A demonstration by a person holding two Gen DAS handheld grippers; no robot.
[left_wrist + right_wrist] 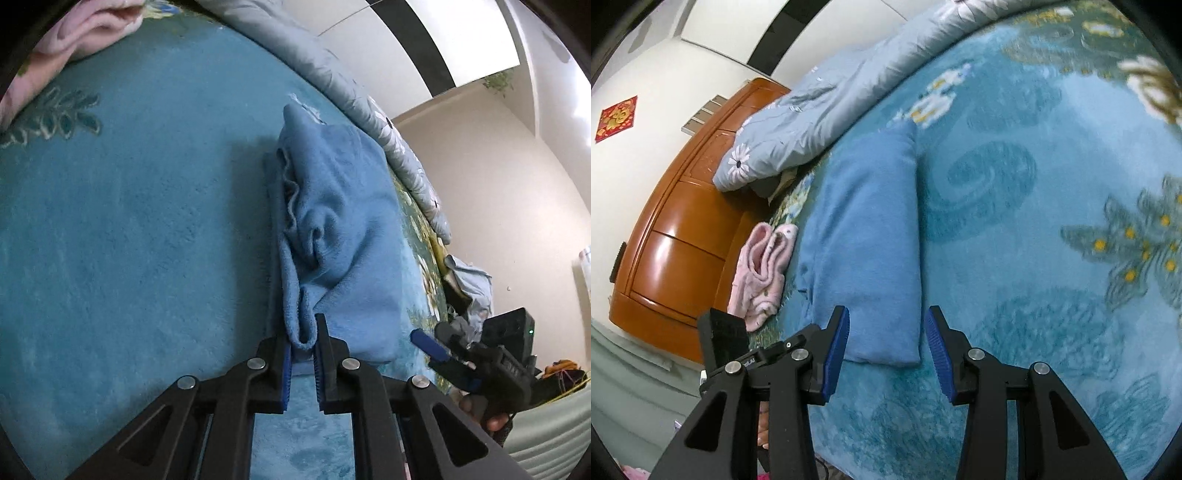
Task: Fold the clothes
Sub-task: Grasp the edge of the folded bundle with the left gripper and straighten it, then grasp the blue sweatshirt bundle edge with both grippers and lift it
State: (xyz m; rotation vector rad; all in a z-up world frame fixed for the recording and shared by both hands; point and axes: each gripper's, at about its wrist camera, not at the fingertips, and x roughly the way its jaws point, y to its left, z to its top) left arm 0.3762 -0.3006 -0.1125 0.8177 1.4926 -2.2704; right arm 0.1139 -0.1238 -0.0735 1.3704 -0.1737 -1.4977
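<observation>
A home bedroom: blanket-covered bed, floral quilt, wooden dresser

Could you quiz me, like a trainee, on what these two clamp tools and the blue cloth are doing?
1. True or false: the left hand-held gripper pinches an edge of the blue garment.
2. The right hand-held gripper is: A) open, B) shut on the garment.
3. What pink items lie by the bed's edge?

Key: 1 true. 2 A. 3 pink slippers.
</observation>
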